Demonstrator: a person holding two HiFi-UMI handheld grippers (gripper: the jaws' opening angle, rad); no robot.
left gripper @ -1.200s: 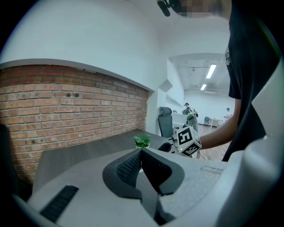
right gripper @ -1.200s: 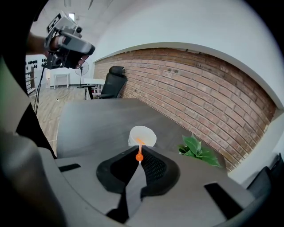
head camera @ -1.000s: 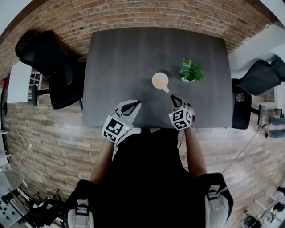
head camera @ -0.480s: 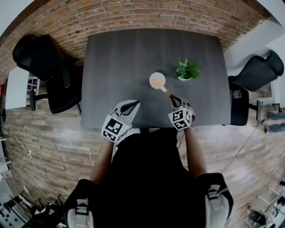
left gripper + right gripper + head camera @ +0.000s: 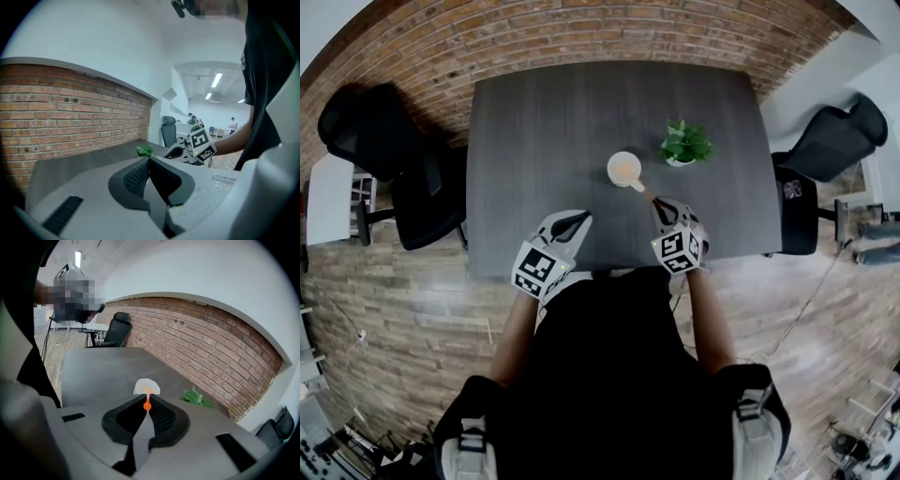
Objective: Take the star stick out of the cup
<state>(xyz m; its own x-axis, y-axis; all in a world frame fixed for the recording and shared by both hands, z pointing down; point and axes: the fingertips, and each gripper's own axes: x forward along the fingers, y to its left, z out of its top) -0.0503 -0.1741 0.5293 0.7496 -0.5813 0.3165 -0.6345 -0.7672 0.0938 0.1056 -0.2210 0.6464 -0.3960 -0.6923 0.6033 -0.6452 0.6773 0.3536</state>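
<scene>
While the left gripper (image 5: 149, 161) rests clenched on nothing at the near edge of the table (image 5: 534, 141), the right gripper (image 5: 147, 405) is pinched on the orange ball end of the star stick (image 5: 148, 394). Its far end sits inside the white cup (image 5: 146, 386) just beyond. I would draw it up along its own slant, so the cup does not tip toward the plant (image 5: 682, 143) farther off.

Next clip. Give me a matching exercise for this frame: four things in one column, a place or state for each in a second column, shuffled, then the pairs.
1. round white cup
2. small green potted plant
3. left gripper
4. right gripper

A. shut on the thin orange stick
B. shut, nothing between the jaws
C. holds the stick's far end
D. stands on the dark grey table beside the cup

Pairs: 1-C, 2-D, 3-B, 4-A
</scene>
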